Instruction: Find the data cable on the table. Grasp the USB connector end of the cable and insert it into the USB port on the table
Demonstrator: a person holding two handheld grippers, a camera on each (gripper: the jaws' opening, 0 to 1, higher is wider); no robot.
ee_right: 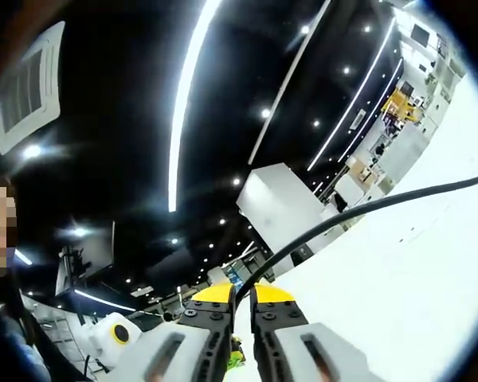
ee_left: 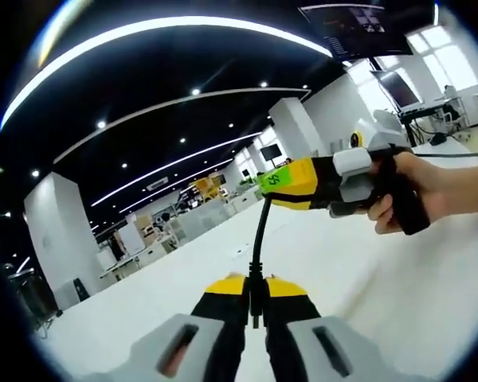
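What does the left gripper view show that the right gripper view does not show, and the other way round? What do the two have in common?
Left gripper view: the left gripper, jaws shut on the black cable, and beyond it the right gripper seen from outside, held by a person's hand and gripping the same cable farther along.
Right gripper view: the right gripper's own jaws from behind, shut on the cable, and a ceiling vent at upper left.
Both: the cable, the white table and the ceiling light strips.
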